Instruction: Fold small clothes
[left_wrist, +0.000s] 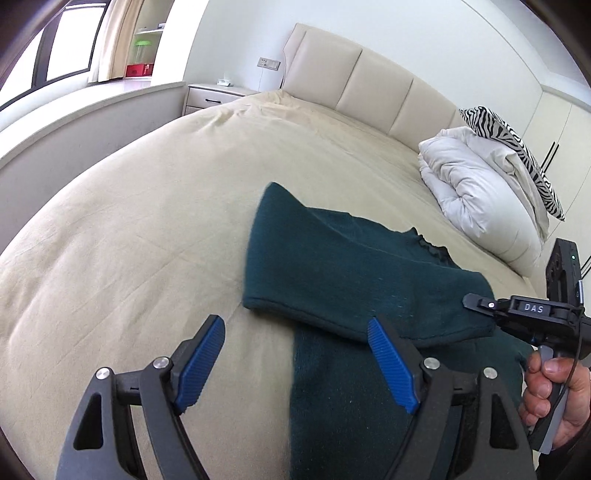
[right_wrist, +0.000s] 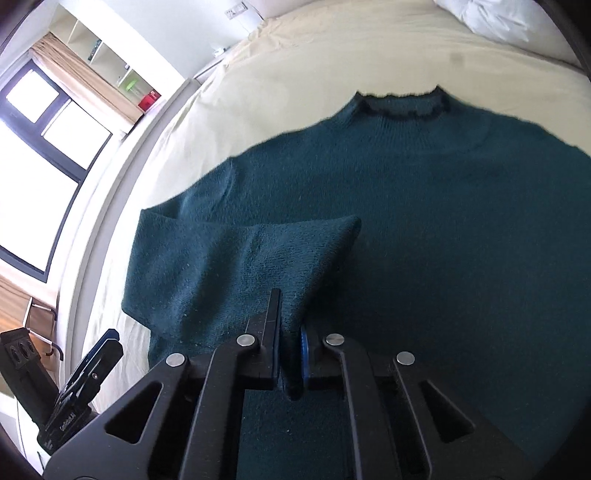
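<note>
Bed (left_wrist: 147, 221) carries our soft, limp sweater (right_wrist: 443, 221); right tool (right_wrist: 291, 354) clamped on its sleeve cuff, left tool (left_wrist: 295, 365) apart at 6 o'clock.

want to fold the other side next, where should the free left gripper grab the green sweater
Take the sweater at its outer body edge between the open left gripper fingers, coming low from the bed side: that edge lies flat and free, while the right gripper pinches the sleeve.
</note>
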